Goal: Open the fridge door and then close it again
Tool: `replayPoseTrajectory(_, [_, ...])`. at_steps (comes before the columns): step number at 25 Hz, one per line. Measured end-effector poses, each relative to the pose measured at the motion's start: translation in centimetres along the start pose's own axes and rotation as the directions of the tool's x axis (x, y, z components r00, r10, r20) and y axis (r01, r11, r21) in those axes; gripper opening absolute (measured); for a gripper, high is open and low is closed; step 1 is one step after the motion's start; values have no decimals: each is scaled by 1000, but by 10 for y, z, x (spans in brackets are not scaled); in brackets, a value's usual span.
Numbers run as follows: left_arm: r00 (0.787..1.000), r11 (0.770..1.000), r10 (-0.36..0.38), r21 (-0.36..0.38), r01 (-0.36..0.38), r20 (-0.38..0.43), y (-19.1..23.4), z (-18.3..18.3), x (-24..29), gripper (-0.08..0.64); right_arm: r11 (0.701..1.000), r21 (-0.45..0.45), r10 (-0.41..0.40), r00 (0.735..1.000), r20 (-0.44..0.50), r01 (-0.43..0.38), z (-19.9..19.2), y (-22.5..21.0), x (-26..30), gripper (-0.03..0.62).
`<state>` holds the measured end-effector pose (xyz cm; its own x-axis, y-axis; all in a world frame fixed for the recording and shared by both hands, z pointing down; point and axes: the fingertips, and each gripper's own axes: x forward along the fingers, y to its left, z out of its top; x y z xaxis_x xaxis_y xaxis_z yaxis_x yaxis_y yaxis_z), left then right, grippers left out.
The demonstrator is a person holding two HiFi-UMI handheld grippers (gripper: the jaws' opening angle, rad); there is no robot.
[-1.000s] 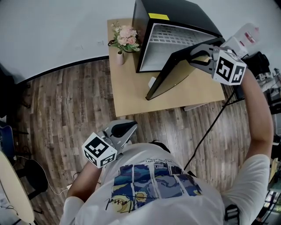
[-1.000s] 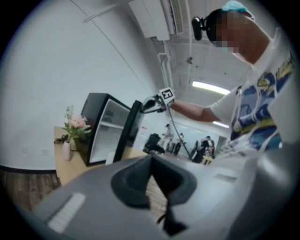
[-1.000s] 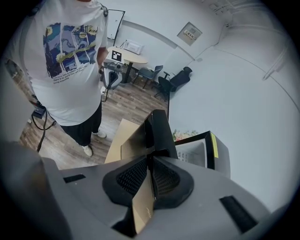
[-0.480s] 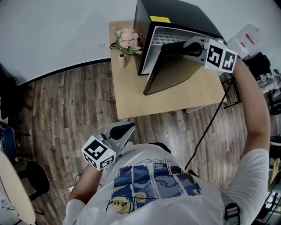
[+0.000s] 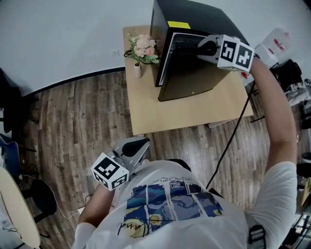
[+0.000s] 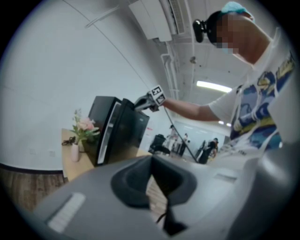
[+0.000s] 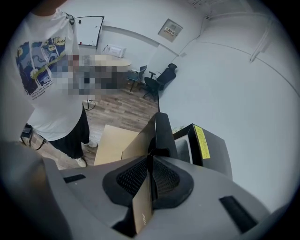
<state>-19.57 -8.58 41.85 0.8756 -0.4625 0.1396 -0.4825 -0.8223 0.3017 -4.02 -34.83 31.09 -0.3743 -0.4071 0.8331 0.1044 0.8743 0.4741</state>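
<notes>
A black fridge stands on a light wooden table. Its door lies almost flat against the body, with a thin gap left at the top. My right gripper is at the door's upper free edge. In the right gripper view the door runs edge-on between the jaws, and the right gripper is shut on it. My left gripper hangs low beside the person's torso, shut and holding nothing. The left gripper view shows the fridge from afar.
A small vase of pink flowers stands on the table just left of the fridge. A black cable runs down from the table's right side across the wooden floor. Clutter and a white container sit at the right.
The fridge door has swung from wide open to nearly shut, and my right gripper has travelled left and back with it. The left gripper has barely moved.
</notes>
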Motion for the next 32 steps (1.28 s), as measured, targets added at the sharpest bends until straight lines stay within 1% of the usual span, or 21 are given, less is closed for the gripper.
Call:
replayPoseTrajectory(10, [1000,1000,18,1,-18,-5,7,3,-2,9,997,73,-27,1000,14,26,-2,-31,15,38])
replayPoseTrajectory(20, [1000,1000,26,-5,-26,-2,14,2,-5,9,992,114,-56,998,12,55,-5,-49,25,40])
replayPoseTrajectory(25, [1000,1000,28,-9,-28,-3,14,1,-6,9,990,133,-52,998,24,48,-6,-54,26,38])
replayPoseTrajectory(29, [1000,999,30,-13,-30,-3,15,0,-8,9,989,138,-63,998,28,59,-6,-55,26,40])
replayPoseTrajectory(32, [1000,999,31,-16,-31,-5,13,-3,-11,9,987,135,-87,996,30,82,-5,-54,27,40])
